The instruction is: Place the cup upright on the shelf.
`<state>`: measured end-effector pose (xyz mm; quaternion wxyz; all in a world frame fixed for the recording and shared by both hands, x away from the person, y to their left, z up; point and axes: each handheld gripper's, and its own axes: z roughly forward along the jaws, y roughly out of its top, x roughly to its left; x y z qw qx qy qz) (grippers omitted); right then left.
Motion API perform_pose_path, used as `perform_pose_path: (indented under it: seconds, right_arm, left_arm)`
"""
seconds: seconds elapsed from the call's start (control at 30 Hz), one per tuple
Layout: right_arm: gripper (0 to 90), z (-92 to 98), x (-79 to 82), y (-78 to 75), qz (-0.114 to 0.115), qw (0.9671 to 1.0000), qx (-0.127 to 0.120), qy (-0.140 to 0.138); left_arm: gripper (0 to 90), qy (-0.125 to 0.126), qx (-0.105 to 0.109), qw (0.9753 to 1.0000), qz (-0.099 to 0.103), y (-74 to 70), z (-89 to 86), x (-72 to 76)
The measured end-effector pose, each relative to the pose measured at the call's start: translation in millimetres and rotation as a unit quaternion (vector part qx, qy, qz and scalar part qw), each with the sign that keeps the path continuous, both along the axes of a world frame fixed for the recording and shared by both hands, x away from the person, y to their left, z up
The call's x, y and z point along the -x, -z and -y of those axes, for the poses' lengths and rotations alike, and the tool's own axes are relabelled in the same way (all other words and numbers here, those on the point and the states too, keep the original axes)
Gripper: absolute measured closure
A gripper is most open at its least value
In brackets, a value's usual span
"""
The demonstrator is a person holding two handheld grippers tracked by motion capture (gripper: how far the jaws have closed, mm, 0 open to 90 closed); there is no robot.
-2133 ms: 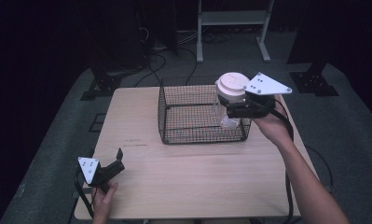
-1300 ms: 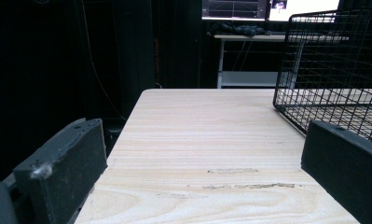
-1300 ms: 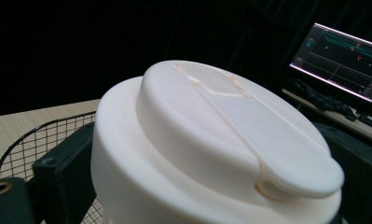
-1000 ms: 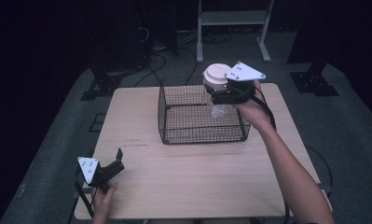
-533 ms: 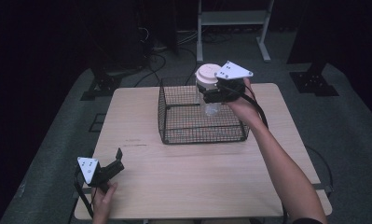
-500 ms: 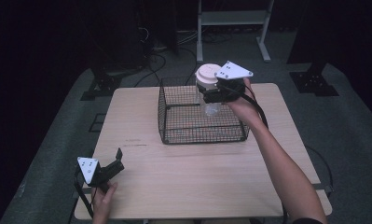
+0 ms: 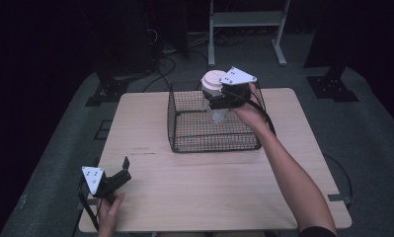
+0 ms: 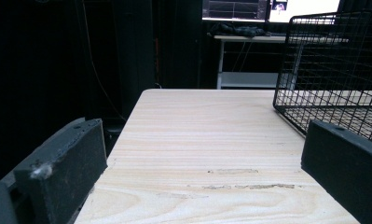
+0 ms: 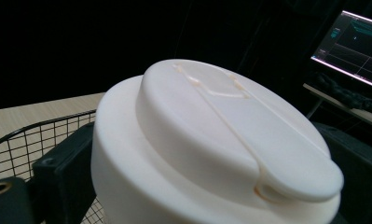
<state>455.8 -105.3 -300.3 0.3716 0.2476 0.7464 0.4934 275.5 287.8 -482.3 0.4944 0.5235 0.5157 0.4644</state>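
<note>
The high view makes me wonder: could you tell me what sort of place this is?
Probably a dim recording lab: a lone wooden table on grey carpet, cables across the floor, and lit monitors on a bench behind.

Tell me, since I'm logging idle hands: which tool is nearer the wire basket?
Right. The right tool holds a white-lidded cup above the wire basket; the left tool sits at the table's near-left corner, apart.

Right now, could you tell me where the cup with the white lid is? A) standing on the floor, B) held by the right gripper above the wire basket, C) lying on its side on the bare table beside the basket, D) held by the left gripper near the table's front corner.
B: the right gripper is shut on the cup, holding it over the wire basket.
</note>
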Motion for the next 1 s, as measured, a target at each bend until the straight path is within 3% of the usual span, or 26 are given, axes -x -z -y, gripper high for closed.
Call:
perform_pose_path:
  seconds: [0.57,1.0]
  right_arm:
    - [4.0,-13.9,-13.2,21.2,-0.001,1.0000,0.002,-0.001]
    - [4.0,-14.3,-23.1,55.0,-0.025,0.9996,0.003,0.009]
  left_arm:
    - [0.0,0.001,0.000,1.0000,0.000,0.0,-0.2,0.1]
    - [0.0,0.002,0.000,1.0000,0.000,0.0,-0.3,0.1]
